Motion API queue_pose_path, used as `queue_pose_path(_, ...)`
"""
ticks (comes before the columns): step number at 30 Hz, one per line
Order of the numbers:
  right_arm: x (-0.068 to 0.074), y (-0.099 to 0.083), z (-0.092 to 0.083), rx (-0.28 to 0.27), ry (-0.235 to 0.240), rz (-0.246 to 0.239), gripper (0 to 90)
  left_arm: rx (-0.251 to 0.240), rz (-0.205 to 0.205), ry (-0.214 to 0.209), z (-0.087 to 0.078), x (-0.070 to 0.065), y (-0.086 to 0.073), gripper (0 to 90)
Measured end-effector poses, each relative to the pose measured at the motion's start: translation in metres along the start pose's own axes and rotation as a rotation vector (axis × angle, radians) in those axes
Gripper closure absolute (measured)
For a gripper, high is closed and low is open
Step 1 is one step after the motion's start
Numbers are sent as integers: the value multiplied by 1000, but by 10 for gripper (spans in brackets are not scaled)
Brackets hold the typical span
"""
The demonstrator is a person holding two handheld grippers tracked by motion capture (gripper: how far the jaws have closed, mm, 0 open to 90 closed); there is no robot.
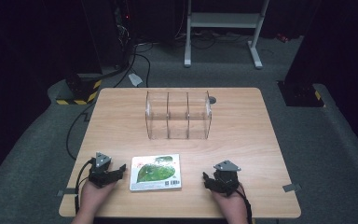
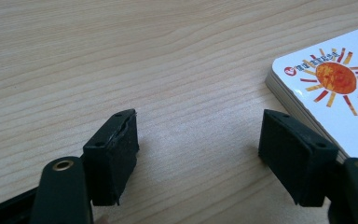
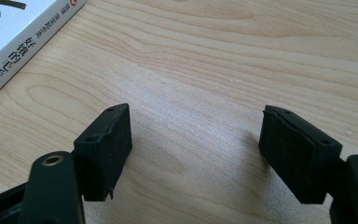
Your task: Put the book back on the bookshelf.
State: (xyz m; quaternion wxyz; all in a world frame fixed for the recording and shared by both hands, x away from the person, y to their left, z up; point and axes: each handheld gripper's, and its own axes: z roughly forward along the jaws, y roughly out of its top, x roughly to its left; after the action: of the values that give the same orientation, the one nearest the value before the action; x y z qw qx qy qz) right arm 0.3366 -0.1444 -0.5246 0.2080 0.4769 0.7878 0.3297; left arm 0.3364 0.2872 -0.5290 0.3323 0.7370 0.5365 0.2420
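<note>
Your left gripper (image 2: 198, 149) has its jaws spread wide over bare wood, and your right gripper (image 3: 196, 154) gapes just the same, nothing between them. The book (image 1: 155, 172) lies flat at lower centre between your hands, the clear three-bay organizer (image 1: 178, 115) mid-frame on the table (image 1: 242, 140).

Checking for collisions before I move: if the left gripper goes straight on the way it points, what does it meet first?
Probably the book. The left gripper is open and angled toward it; in the left gripper view the book's corner lies just ahead, off to one side, so it might only be clipped.
</note>
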Motion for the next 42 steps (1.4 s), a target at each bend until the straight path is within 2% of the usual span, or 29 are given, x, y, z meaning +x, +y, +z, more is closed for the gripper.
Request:
queue_pose_path(10, 0, 0, 0, 0, 4, -4, 251, 6, -9, 15, 4, 0, 3, 228)
queue_pose_path(16, 0, -1, -1, 0, 7, -4, 254, 5, -19, 23, 5, -1, 5, 233)
queue_pose_path(17, 0, -1, -1, 0, 5, -2, 257, 2, -16, 19, 5, -1, 5, 287)
queue_pose_path(18, 0, -1, -1, -1, 5, -2, 259, -4, -3, 11, 4, -1, 4, 303)
queue_pose_path(23, -2, -2, -2, -7, 12, 3, 279, -6, -6, 6, 4, -2, 4, 319)
queue_pose_path(27, -2, -2, -4, -9, 35, -3, 291, -4, 6, -3, 3, -1, 4, 355)
queue_pose_path(30, 1, -2, -6, -28, 45, -19, 308, -9, -6, -26, 0, -3, 6, 373)
queue_pose_path(31, 1, -1, -7, -28, 51, -14, 316, -13, 3, -29, -2, -4, 6, 383)
queue_pose_path(32, 2, 0, -7, -34, 57, -5, 320, -21, -5, -37, -3, -4, 7, 384)
queue_pose_path(33, 3, 1, -7, -42, 57, -7, 320, -24, -10, -52, -4, -4, 7, 393)
queue_pose_path(34, 6, 2, -9, -56, 54, -5, 321, -27, -29, -85, -6, -4, 8, 399)
queue_pose_path(35, 6, 2, -9, -56, 54, -5, 321, -27, -29, -85, -6, -4, 8, 398)
queue_pose_path(36, 10, 4, -10, -64, 49, -26, 321, -28, -20, -95, -8, -6, 9, 390)
queue_pose_path(38, 12, 5, -11, -71, 48, -30, 328, -21, 12, -87, -9, -9, 12, 387)
queue_pose_path(42, 19, 10, -12, -83, 65, -38, 335, -43, 5, -111, -14, -12, 16, 392)
